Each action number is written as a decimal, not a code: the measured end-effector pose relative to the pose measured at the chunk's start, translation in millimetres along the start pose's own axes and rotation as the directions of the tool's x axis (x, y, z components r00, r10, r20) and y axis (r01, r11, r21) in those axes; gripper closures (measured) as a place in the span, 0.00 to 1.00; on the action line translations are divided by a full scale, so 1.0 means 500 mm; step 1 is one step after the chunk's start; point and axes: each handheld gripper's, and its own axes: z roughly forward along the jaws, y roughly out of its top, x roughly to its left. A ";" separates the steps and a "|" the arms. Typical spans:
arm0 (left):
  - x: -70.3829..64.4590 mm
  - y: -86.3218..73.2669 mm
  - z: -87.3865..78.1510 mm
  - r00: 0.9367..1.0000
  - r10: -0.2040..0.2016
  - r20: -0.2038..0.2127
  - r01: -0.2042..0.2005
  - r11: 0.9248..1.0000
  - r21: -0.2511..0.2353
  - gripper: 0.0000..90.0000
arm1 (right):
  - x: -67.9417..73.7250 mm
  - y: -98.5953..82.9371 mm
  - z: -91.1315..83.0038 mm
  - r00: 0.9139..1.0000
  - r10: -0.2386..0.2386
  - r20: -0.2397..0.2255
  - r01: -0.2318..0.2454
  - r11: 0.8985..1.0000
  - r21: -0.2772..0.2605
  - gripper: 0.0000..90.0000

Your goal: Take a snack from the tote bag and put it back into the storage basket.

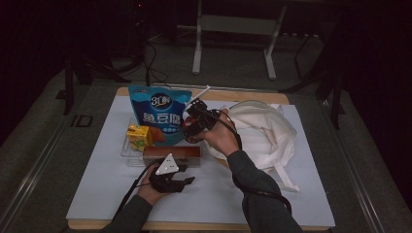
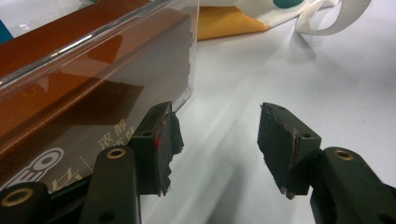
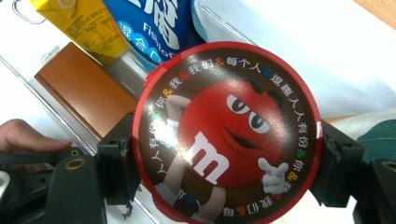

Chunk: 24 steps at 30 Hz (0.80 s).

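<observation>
A round red M&M's tin (image 3: 229,130) with a red cartoon figure on its lid sits between the jaws of my right gripper (image 3: 227,165), which is shut on its rim. In the high view the right gripper (image 1: 195,125) holds the tin (image 1: 191,135) above the clear tray (image 1: 127,156), beside the blue snack bag (image 1: 158,111). My left gripper (image 1: 171,178) rests on the white mat in front of the tray. Its jaws (image 2: 219,135) stand open with nothing between them, next to the brown box (image 2: 70,70) behind the tray's clear wall.
A yellow juice carton (image 1: 138,136) stands in the tray left of the brown box (image 1: 171,152). A white cloth tote bag (image 1: 265,133) lies on the right of the mat, its strap (image 2: 327,21) near the left gripper. The person's left hand (image 3: 28,135) lies beside the tray.
</observation>
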 end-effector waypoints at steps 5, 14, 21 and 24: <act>0.000 0.000 0.000 1.000 0.001 -0.001 -0.001 1.000 0.001 0.51 | -0.003 0.001 0.008 1.000 0.008 -0.001 -0.008 1.000 -0.003 0.28; 0.000 0.000 0.000 1.000 0.001 -0.001 -0.001 1.000 0.000 0.51 | -0.004 0.003 0.017 1.000 0.017 -0.001 -0.017 1.000 0.006 0.28; 0.001 0.000 0.000 1.000 0.001 -0.001 -0.001 1.000 0.000 0.51 | 0.000 0.005 0.031 1.000 0.021 0.003 -0.021 1.000 0.018 0.28; 0.001 0.000 0.000 1.000 0.001 -0.001 -0.001 1.000 0.000 0.51 | 0.001 0.005 0.037 0.999 0.033 0.011 -0.034 0.999 0.023 0.28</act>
